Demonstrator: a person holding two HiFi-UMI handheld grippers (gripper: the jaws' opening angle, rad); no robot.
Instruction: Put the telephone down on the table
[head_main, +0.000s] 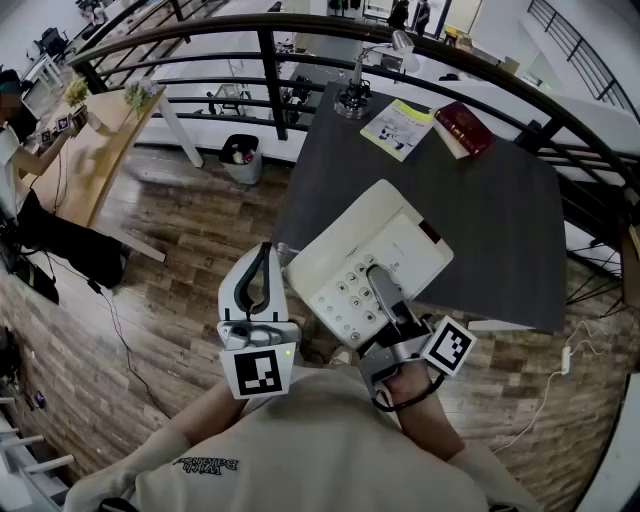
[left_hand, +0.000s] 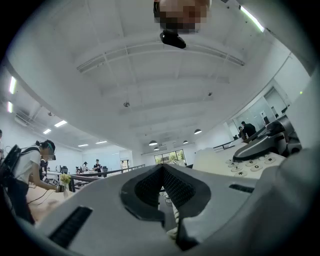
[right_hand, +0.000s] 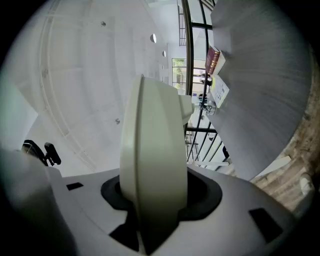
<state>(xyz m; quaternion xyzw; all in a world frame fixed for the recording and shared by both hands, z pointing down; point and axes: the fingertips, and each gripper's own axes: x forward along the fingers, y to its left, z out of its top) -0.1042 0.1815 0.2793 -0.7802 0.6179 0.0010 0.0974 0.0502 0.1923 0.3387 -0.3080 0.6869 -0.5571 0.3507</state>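
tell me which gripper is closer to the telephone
Right. The right gripper is clamped on the near edge of the telephone; the left gripper sits just beside its left corner, jaws together, holding nothing.

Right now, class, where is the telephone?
In the head view, the telephone is mid-frame at the near edge of the table, clamped in the right gripper, with the left gripper just to its left.

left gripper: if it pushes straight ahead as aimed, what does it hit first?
Probably nothing near: the left gripper points past the telephone, which sits to its right, over the table corner toward the railing. Depth unclear.
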